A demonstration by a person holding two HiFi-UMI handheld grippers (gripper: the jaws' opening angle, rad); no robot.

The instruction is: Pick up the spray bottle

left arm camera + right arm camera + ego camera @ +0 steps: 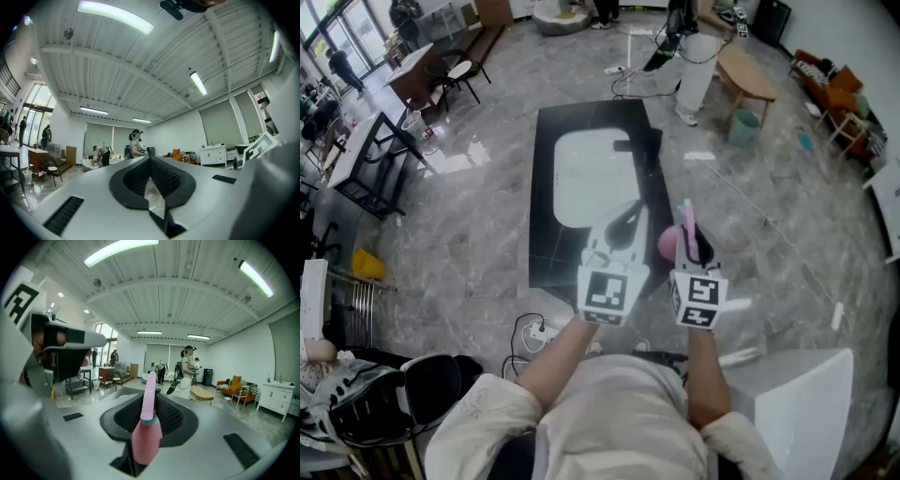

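Observation:
A pink spray bottle with a long thin nozzle stands upright between the black pads of my right gripper, which is shut on it. In the head view the pink bottle shows just beyond the right gripper, held above the near edge of a black low table. My left gripper hovers beside it to the left, over the same table. In the left gripper view the left gripper has its fingertips touching and nothing between them.
The table top carries a bright white glare. A wooden coffee table and a standing person are farther off. A black metal rack and chairs stand at the left. A white box sits near my right side.

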